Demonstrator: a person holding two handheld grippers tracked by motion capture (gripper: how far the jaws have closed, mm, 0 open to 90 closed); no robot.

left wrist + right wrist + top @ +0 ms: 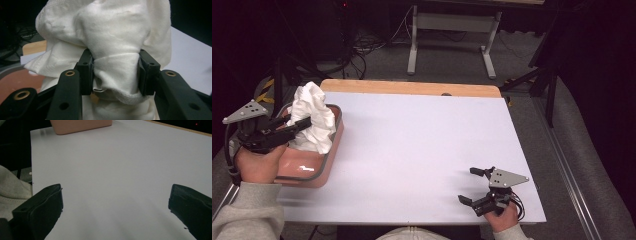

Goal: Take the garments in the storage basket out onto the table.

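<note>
A crumpled white cloth (313, 116) rises out of a pink bin (314, 175) at the table's left edge. My left gripper (306, 123) is shut on a fold of that cloth (117, 47), its jaws pinching the fabric from both sides in the left gripper view, where my left gripper (115, 72) holds it above the bin. My right gripper (471, 185) rests near the front right of the table, open with nothing between its jaws. In the right gripper view my right gripper (115, 202) faces bare white tabletop, with the pink bin (80, 125) far off at the top.
The white tabletop (422, 150) has a wooden strip (412, 88) along its far edge. A grey sleeve (11, 187) shows at the left of the right gripper view. Table legs and cables stand on the dark floor beyond.
</note>
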